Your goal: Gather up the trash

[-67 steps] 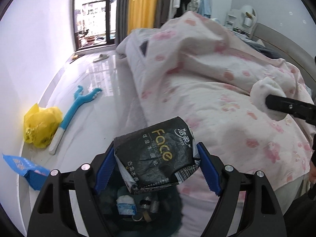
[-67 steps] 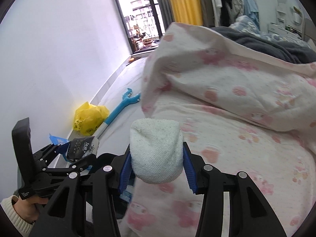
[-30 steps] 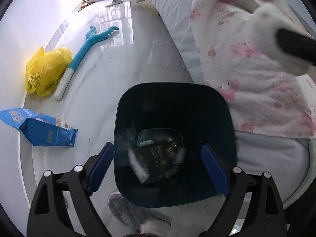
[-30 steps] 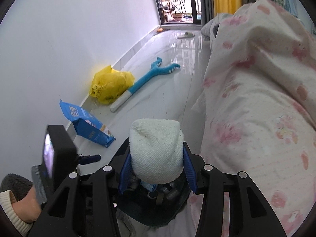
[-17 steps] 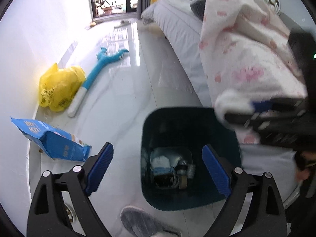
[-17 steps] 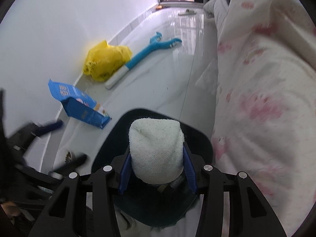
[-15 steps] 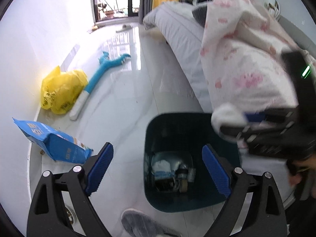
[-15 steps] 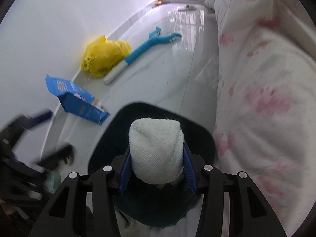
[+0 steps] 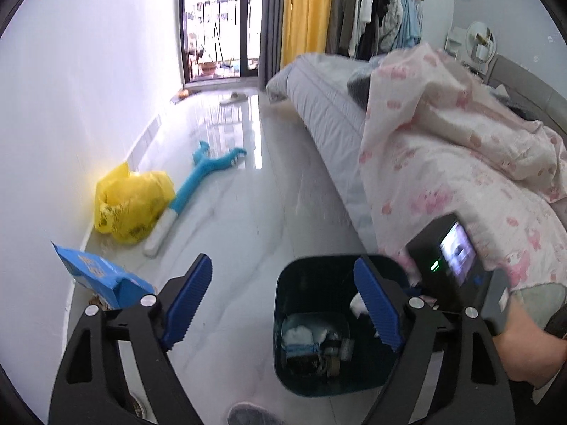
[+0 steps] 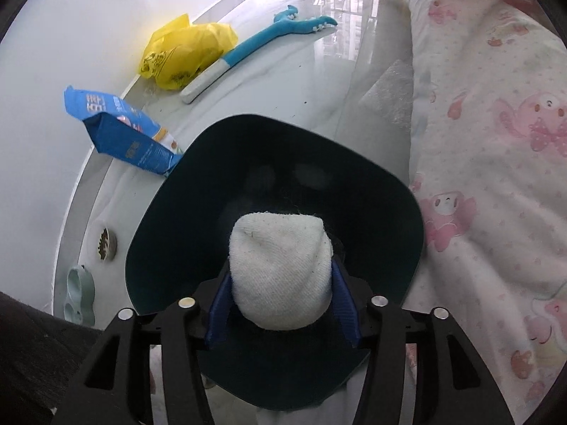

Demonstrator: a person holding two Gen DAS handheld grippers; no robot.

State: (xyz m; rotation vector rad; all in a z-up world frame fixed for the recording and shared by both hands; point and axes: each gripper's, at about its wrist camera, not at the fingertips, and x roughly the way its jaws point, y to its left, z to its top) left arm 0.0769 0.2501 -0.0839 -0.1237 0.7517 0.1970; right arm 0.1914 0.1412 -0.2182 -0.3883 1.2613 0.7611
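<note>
A dark teal trash bin (image 10: 170, 212) stands on the floor beside the bed. My right gripper (image 10: 281, 308) points steeply down into its mouth with a white sock (image 10: 280, 276) between the blue pads. Its jaws are opening, and the sock still sits upright between them. In the left wrist view my left gripper (image 9: 283, 301) hangs above and left of the bin (image 9: 301, 272). Its jaws are closing with nothing between them. Wrappers and tissue lie at the bin's bottom. The right gripper's body (image 9: 446, 272) reaches over the bin's right rim.
Along the white wall lie a yellow plastic bag (image 9: 131, 205), a blue packet (image 9: 95, 276) and a blue and white long-handled tool (image 9: 198, 184). The bed with a pink-patterned quilt (image 9: 443, 177) borders the bin on the right. A floor drain (image 10: 106, 244) sits near the wall.
The black packet left my left gripper and fell into the bin. That gripper rose, tilted up and narrowed. My right gripper sank with the sock down to the bin's mouth.
</note>
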